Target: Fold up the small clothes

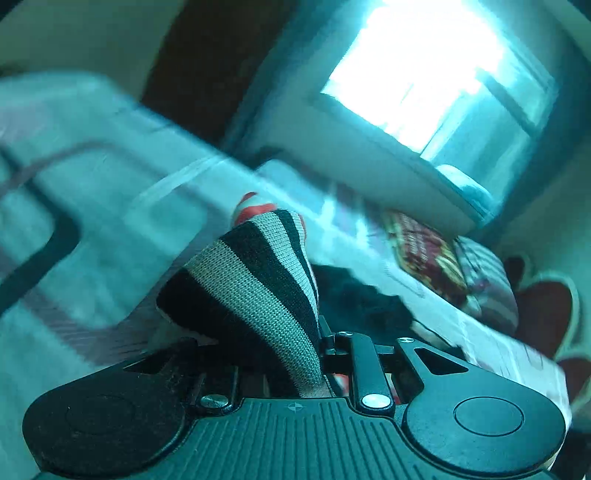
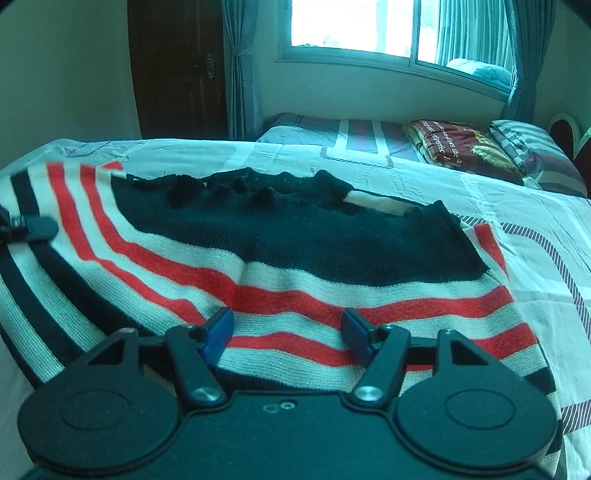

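A knitted sweater [image 2: 295,240], black at the chest with red, white and black stripes, lies spread on the bed. In the left wrist view a black-and-white striped fold of the sweater [image 1: 255,280] rises out of my left gripper [image 1: 310,369], which is shut on it; the cloth hides the fingertips. That same left gripper [image 2: 26,227] shows at the sweater's left edge in the right wrist view. My right gripper [image 2: 287,332] hangs open just over the striped lower part, its blue pads [image 2: 218,332] wide apart and not pressing on cloth.
The bed sheet [image 2: 424,192] is white with striped patches. A folded red blanket [image 2: 461,147] and a striped pillow [image 2: 532,155] lie at the far right. A dark door [image 2: 177,66], curtains and a window [image 2: 351,26] stand behind the bed.
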{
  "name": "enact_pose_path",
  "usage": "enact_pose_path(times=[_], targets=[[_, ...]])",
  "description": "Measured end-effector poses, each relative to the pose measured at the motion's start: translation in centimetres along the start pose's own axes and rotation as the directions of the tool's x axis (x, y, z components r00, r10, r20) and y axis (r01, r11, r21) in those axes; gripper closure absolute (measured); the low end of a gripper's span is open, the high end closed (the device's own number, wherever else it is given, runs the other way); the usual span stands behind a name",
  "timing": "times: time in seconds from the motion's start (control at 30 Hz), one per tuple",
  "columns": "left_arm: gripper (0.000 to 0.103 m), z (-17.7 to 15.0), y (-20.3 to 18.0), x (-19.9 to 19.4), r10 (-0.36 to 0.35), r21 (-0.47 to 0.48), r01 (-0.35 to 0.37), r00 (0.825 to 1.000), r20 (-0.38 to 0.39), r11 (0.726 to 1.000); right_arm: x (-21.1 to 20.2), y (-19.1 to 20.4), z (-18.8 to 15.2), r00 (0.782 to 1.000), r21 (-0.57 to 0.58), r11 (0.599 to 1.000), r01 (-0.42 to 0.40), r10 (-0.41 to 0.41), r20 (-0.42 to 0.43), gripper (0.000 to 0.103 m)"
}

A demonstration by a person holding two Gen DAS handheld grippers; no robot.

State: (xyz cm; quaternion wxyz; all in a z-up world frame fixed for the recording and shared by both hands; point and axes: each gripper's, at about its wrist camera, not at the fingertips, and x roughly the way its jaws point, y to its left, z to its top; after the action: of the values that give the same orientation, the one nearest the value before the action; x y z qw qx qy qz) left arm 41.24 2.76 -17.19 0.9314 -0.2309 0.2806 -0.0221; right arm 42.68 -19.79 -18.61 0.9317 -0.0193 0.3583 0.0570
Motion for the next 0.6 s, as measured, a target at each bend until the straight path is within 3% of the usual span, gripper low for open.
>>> enact_pose_path(times=[0.1,0.2,0.3,0.37,0.5,0.6], targets=[[0.084,0.0,-4.0,0.1,-0.082,0.157,0.083,0.997,-0.013,0.984,-1.6,-1.9,0.1,0.999,0.093,0.996,-0.007,0.004,0.038,0.045],[0.085,-1.5,-7.9,0.7,-0.154,0.285,0.169,0.985,-0.074,0.944,-3.6,-4.8,-0.1,0.998,0.169,0.985,0.010,-0.020,0.059,0.044],[0.085,-3.7,-10.8,1.7,-0.191,0.346,0.234,0.969,-0.155,0.909,-5.8,-8.1,-0.9,0.996,0.230,0.973,0.039,-0.055,0.064,0.044],[0.085,-5.4,-12.5,2.3,-0.182,0.397,0.248,0.964,-0.195,0.884,-6.8,-9.8,-1.6,0.997,0.268,0.963,0.039,-0.056,0.057,0.044],[0.084,-7.0,-14.6,2.1,-0.140,0.515,0.226,0.970,-0.201,0.827,-8.2,-12.3,-3.2,0.999,0.336,0.941,0.021,-0.036,0.041,0.044],[0.082,-7.4,-15.3,0.6,-0.109,0.580,0.199,0.976,-0.187,0.790,-8.8,-13.3,-3.5,0.998,0.413,0.909,-0.053,0.029,0.063,0.043]])
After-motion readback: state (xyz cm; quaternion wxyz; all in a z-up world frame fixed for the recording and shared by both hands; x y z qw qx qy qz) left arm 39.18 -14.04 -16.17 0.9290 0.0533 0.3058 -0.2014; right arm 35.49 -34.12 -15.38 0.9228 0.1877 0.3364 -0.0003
